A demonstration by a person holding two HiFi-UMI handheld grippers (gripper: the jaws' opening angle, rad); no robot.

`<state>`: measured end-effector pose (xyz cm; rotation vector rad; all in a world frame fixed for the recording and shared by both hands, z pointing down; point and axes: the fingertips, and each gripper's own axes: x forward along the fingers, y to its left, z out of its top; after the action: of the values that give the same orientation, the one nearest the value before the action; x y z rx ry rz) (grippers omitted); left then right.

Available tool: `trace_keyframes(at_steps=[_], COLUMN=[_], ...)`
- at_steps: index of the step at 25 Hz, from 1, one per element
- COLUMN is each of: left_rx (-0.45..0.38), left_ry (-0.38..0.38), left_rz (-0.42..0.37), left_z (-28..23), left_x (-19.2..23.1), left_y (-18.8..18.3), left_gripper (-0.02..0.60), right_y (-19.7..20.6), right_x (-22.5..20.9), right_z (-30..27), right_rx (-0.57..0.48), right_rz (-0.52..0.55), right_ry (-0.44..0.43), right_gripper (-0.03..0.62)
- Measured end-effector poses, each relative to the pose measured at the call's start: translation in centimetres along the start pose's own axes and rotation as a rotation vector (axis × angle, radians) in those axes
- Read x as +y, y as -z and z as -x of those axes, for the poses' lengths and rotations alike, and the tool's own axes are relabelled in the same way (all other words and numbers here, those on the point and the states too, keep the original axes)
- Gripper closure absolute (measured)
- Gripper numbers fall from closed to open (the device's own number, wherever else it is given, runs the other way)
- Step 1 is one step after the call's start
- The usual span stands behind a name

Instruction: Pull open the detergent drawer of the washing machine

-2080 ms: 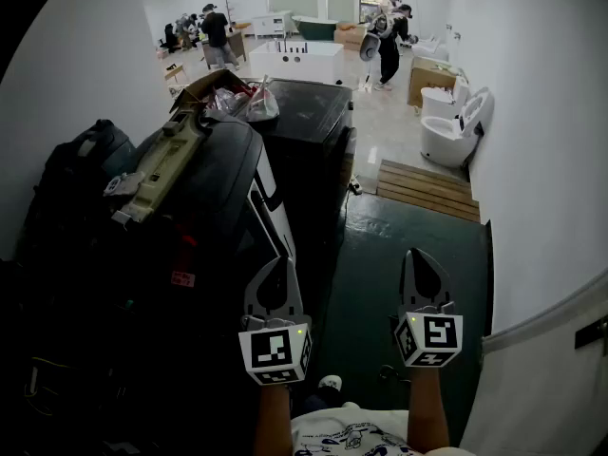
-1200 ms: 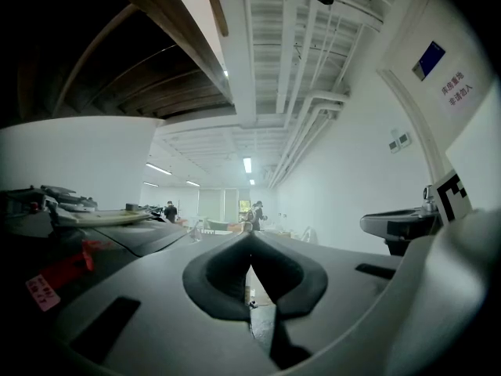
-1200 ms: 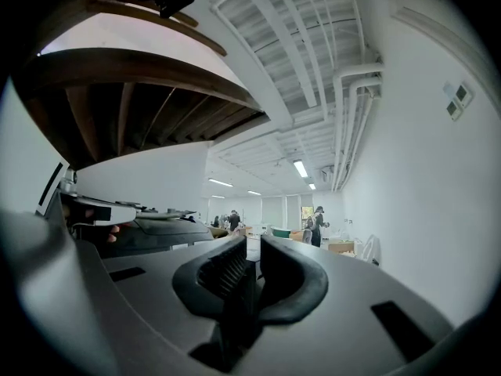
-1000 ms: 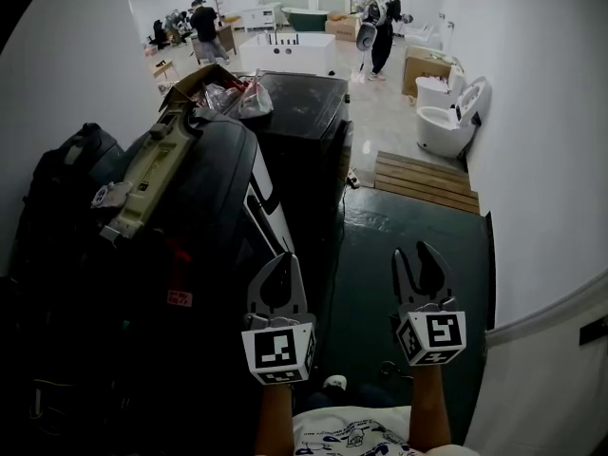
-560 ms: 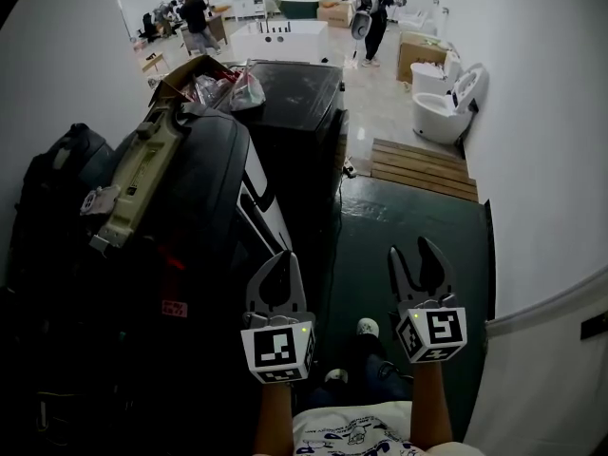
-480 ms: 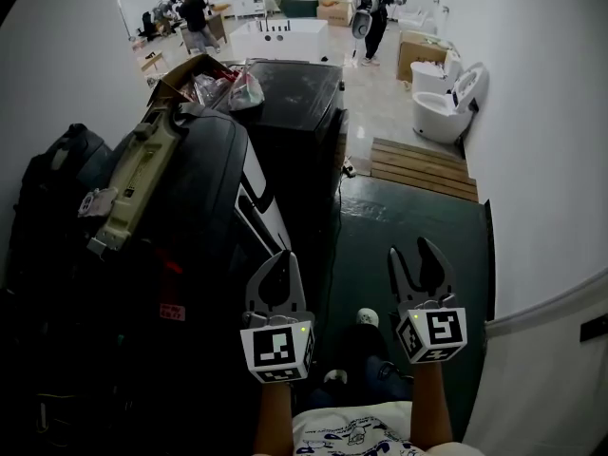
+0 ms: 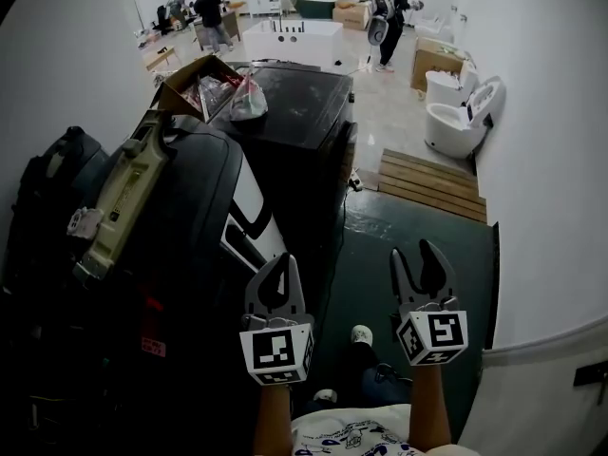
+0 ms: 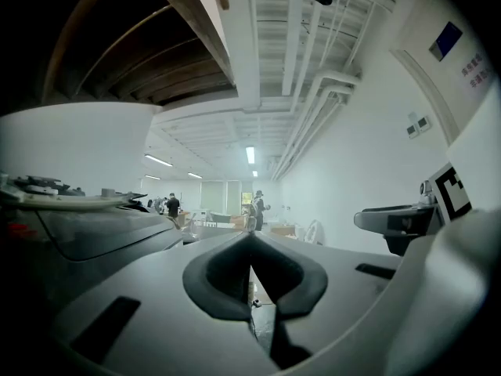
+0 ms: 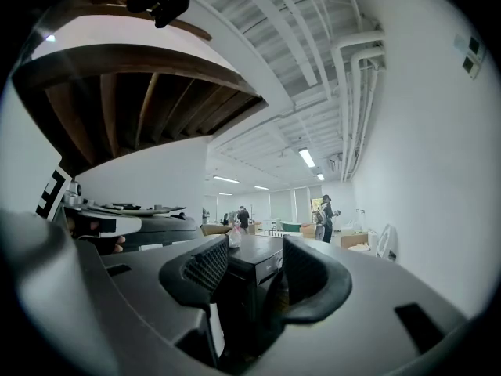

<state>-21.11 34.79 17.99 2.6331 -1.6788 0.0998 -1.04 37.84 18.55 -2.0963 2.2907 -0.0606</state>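
Dark washing machine (image 7: pixel 180 207) at nine to eleven o'clock in the head view, white front strip (image 7: pixel 249 207) facing the dark floor (image 7: pixel 399 226), detergent drawer not distinguishable, left tool (image 7: pixel 275 278) at six o'clock just beside the machine, jaws pressed together on nothing, right tool (image 7: pixel 422 266) at five o'clock over the floor, jaws wide apart and empty.

Your left gripper (image 7: pixel 281 262) and right gripper (image 7: pixel 415 255) are grey with dark ribbed pads, each bearing a white cube (image 7: pixel 276 351) of black square markers. You wear a white printed shirt (image 7: pixel 350 436) and white shoes (image 7: pixel 361 333).

No legible text or labels.
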Motion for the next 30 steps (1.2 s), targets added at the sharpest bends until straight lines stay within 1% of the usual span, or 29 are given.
trace_keyframes(at_steps=[11,18,24,30], left_rx=[-0.007,-0.004,0.006,0.034], left_ry=[-0.113,-0.189,-0.206,-0.201], left_rz=[-0.005,-0.007,-0.002,0.003], left_z=[-13.6,-19.4,-23.1,-26.9], left_x=[-1.7,-2.4,-2.4,-1.8], left_y=[-2.0,-2.4,-2.0,-0.9], left_gripper=[0.569,0.569,0.569,0.569], right_y=[-2.0,-1.9,-1.0,0.7], right_x=[-8.9,-13.1,-14.9,-15.8], right_z=[-12.8,-18.6,-21.9,-25.2], right_rx=[-0.017,-0.011,0.003,0.039], right_rz=[-0.009,-0.025,-0.041,-0.051], right_ry=[-0.117,-0.172,-0.181,-0.185], right_gripper=[0.378,0.378,0.378,0.378])
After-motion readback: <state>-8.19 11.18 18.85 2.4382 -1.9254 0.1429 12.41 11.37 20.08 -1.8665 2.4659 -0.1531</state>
